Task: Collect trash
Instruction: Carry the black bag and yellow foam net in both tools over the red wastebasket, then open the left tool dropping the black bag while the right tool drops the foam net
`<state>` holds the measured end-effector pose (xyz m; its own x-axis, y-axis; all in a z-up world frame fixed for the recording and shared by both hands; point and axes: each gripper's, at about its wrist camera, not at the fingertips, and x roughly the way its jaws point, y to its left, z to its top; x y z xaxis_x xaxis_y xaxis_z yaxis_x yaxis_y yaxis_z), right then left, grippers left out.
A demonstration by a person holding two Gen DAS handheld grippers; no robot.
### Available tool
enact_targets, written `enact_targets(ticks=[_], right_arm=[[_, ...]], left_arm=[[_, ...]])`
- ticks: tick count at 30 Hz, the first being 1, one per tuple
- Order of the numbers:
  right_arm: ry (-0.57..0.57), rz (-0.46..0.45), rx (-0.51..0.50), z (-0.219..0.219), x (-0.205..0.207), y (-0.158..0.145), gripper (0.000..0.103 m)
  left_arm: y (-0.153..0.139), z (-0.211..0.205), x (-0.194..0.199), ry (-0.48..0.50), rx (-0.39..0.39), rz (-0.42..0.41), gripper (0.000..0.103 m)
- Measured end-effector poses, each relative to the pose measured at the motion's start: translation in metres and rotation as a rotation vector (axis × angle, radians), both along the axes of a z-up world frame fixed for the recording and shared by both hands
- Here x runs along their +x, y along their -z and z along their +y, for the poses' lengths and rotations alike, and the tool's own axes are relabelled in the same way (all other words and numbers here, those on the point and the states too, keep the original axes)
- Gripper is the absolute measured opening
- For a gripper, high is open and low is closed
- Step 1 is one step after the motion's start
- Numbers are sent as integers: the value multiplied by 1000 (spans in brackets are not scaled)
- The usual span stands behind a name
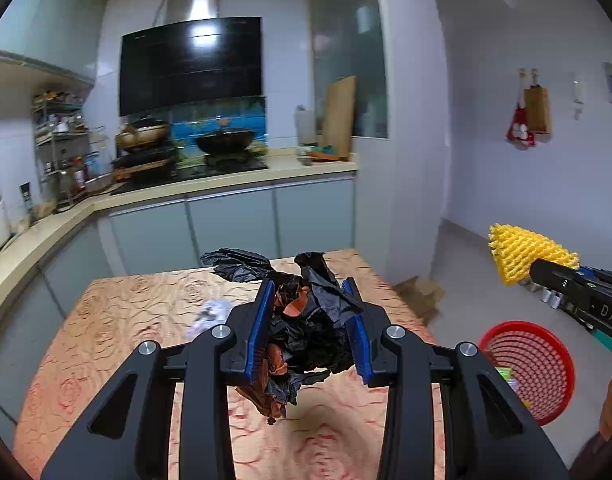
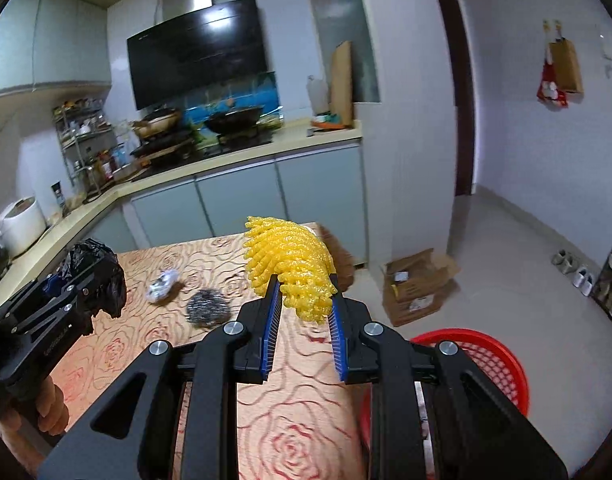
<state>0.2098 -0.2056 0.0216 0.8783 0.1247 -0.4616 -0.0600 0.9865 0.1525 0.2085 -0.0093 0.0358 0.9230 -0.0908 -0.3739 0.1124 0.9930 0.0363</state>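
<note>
The left gripper (image 1: 310, 320) is pinching a crumpled black bag (image 1: 318, 320) with brown scraps in it, its blue pads (image 1: 261, 320) pressing on either side, and is holding it above the table (image 1: 125, 320). From the right wrist view the same gripper (image 2: 71, 280) is showing at the left edge with the bag (image 2: 101, 276) bulging from its tip and a hand (image 2: 49, 404) wrapping its grip.

The right gripper (image 2: 303, 296) is squeezing a yellow foam net (image 2: 289, 264) at its fingertips, jaws nearly together on it, the net sticking up and forward past the pads. In the left wrist view that net (image 1: 526, 254) is hanging in the air off the table's right side, above the floor.

A red basket (image 1: 542, 364) is sitting on the floor just beside the table's right edge, with some bits lying inside it. Still lying on the table are a crumpled white scrap (image 2: 163, 284) and a grey steel-wool ball (image 2: 207, 308), near each other but apart. A cardboard box (image 2: 418, 284) is lying on the floor beyond the basket.
</note>
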Motion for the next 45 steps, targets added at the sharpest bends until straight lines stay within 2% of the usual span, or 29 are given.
enact_targets(ticks=[13,19,26,34,45], right_arm=[[143,3,11,-69,-25,8,23],[205,18,16,-96,-37,17,23],[259,56,16,-123,-43,33,23],[295,135,-22,-134,-35,59,23],[290,267,-53,-132,-14,98,24]], left_arm=[[8,-84,-2,187,14,14,34],[17,-122,0,279,-5,38,34],[35,-161,9,402,-63,113,34],[62,-188,23,491,-102,220,34],[96,-211,30,549,-73,312,34]])
